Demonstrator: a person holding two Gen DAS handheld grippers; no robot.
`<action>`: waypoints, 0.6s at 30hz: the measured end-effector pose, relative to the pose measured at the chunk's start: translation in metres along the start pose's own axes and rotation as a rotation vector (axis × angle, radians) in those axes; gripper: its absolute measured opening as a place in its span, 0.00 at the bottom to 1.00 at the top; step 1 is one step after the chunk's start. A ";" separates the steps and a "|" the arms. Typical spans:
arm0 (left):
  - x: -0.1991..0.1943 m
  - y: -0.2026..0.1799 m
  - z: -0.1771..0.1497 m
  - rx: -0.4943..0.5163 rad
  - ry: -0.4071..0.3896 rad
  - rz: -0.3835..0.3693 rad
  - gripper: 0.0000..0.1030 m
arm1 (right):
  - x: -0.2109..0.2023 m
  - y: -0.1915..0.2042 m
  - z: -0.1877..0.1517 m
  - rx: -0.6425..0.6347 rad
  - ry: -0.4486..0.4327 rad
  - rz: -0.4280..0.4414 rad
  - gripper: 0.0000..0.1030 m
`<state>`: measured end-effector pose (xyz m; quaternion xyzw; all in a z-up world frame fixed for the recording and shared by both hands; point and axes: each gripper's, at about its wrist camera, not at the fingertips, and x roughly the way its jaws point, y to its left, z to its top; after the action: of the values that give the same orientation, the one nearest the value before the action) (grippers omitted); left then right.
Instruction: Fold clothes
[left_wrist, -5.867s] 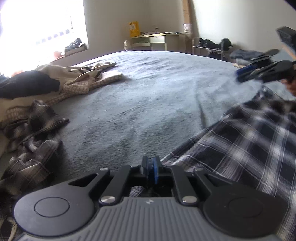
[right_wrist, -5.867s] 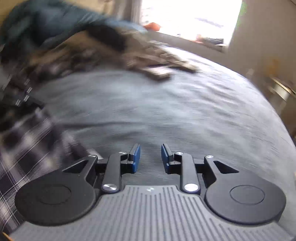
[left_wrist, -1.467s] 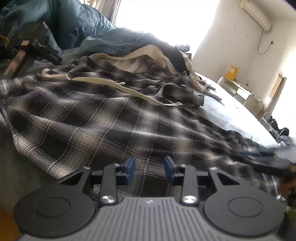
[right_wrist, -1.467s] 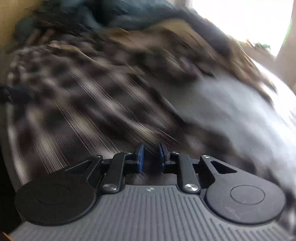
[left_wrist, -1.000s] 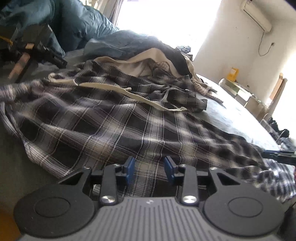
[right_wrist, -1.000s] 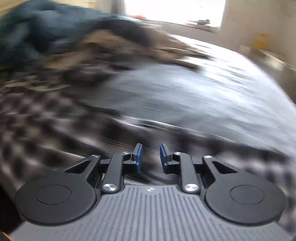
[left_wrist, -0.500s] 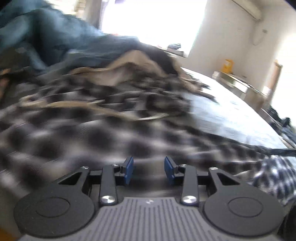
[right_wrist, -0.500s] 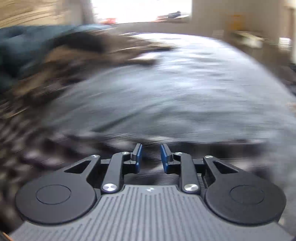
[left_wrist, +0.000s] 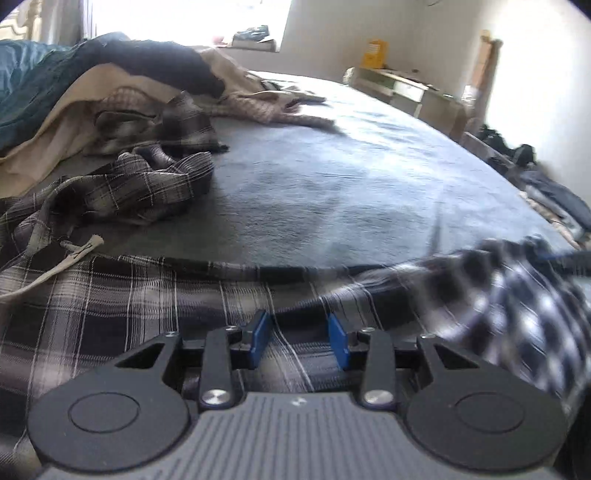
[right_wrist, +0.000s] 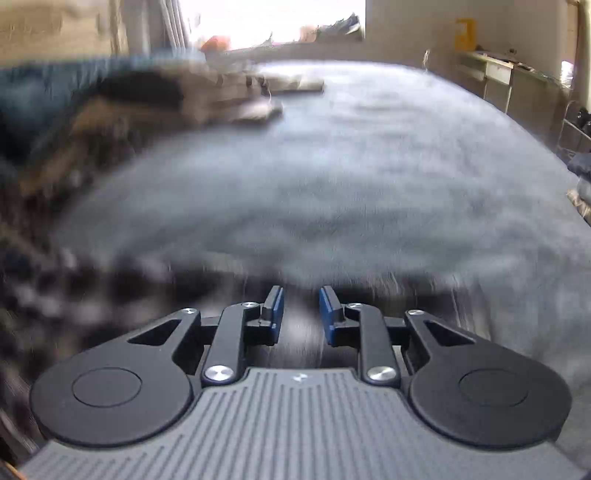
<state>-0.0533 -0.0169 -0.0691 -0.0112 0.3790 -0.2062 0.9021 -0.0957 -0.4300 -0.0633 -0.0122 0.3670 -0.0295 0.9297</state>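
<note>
On the grey bed (left_wrist: 369, 177), the plaid shirt (left_wrist: 129, 306) lies under the left gripper (left_wrist: 300, 338) and right gripper (right_wrist: 301, 314), both with jaws apart, gripping nothing.

Grey bed (left_wrist: 332, 177) bears a plaid shirt (left_wrist: 129, 306) and heaped clothes (left_wrist: 122, 110)

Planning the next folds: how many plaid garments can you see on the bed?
3 that I can tell apart: the dark plaid shirt under the left gripper, a crumpled dark plaid piece beyond it, and a tan checked garment farther back. The pile may hide more.
</note>
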 end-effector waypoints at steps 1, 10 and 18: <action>0.002 0.001 0.001 -0.009 -0.005 0.005 0.36 | 0.004 -0.012 -0.009 -0.016 0.008 -0.066 0.19; 0.015 0.001 0.015 -0.004 0.007 0.062 0.37 | -0.060 0.012 -0.009 0.076 -0.126 0.043 0.22; 0.015 0.002 0.014 0.000 0.002 0.060 0.37 | -0.066 0.090 -0.075 -0.201 -0.025 0.224 0.20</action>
<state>-0.0336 -0.0230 -0.0695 0.0004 0.3801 -0.1788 0.9075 -0.1910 -0.3363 -0.0774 -0.0646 0.3555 0.1113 0.9258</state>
